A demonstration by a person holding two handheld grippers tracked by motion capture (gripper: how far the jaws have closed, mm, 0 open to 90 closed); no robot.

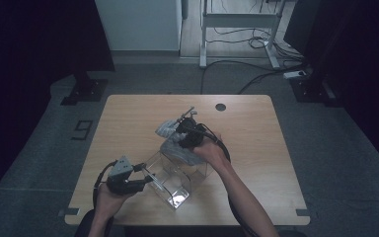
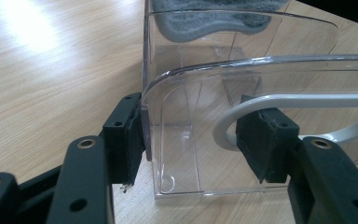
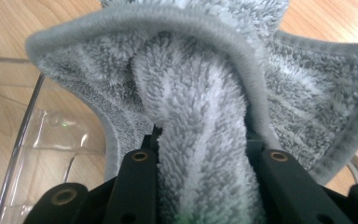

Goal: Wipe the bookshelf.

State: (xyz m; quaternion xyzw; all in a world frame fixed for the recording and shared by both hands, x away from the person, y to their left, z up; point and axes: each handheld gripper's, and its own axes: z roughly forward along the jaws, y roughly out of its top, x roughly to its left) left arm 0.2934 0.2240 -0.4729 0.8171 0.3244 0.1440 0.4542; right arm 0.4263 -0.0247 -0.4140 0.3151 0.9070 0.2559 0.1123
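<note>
One sign can be read: a large dark figure "9" [image 1: 81, 130] marked on the grey floor, just off the far left corner of the tabletop [image 1: 128, 118]. No other text, label or brand is legible.

A light wooden rectangular table [image 1: 128, 118] stood on grey carpet floor [image 1: 39, 148]. Beyond it were a white wall panel [image 1: 138, 22], a white metal desk frame [image 1: 239, 22], and black floor cables [image 1: 256, 79].
</note>
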